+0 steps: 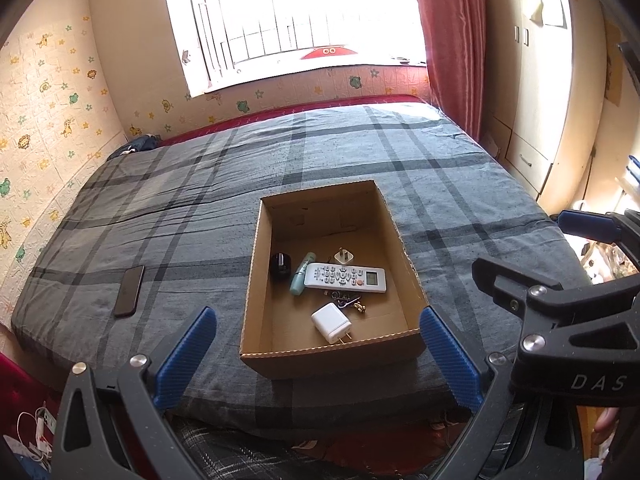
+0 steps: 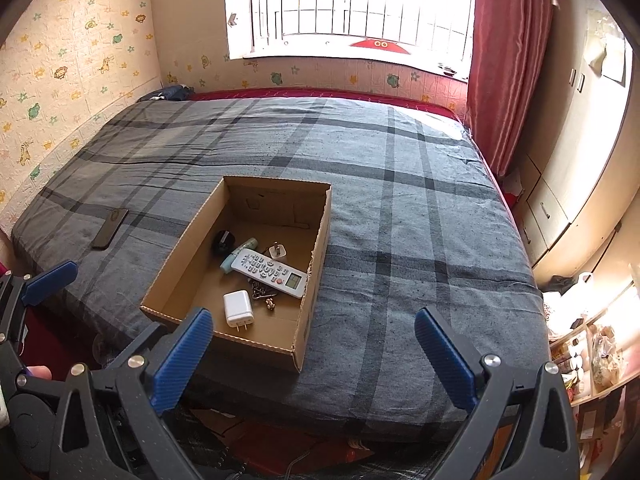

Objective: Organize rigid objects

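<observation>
Grey plaid-covered bed [image 1: 200,200] fills frame; bright window [image 1: 288,20], red curtain [image 1: 452,40] above. Open brown cardboard box [image 1: 256,280] centre, holding white remote control [image 1: 346,278]. Black phone [image 1: 130,290] lower left. Left hand-held gripper [image 1: 318,344] and right hand-held gripper [image 2: 314,344] both spread, empty.

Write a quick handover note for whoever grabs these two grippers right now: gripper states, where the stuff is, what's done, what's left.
Left gripper: open, empty, held back at the bed's near edge.
Right gripper: open, empty, also held back.
Cardboard box sits on the bed. Inside: remote, white charger, small white plug, teal tube, black round item, keys.
Left to do: the phone lies on the bedcover left of the box, likely the last item to go in.
</observation>
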The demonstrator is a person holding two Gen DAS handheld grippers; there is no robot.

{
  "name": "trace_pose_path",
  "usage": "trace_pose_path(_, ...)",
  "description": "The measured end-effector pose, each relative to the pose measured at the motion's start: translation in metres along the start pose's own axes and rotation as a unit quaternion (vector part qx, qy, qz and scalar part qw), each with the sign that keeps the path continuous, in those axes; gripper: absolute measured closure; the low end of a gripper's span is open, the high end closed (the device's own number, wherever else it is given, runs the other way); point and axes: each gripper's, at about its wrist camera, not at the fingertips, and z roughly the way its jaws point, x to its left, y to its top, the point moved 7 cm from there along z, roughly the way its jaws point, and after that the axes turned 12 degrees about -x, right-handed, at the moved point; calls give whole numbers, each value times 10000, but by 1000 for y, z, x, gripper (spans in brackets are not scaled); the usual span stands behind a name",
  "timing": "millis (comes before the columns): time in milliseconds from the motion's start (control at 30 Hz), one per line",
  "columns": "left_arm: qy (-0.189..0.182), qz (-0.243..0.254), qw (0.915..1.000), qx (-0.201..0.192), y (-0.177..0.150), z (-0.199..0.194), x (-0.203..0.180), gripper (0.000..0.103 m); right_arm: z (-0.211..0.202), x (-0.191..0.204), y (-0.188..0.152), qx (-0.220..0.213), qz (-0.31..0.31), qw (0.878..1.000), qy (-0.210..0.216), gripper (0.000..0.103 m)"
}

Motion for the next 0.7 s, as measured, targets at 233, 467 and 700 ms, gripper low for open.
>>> trace_pose_path(233,-2,-10,10000,-17,0,0,1,0,-1,1,1,-15,-7,10000,-12,0)
trace_pose_path(467,-17,-18,10000,2,-1,1,0,0,1,3,-1,17,-2,10000,-1,0)
trace_pose_path(700,-34,-7,10000,-9,-1,1,0,0,0,3,-1,-7,-15,10000,-34,0)
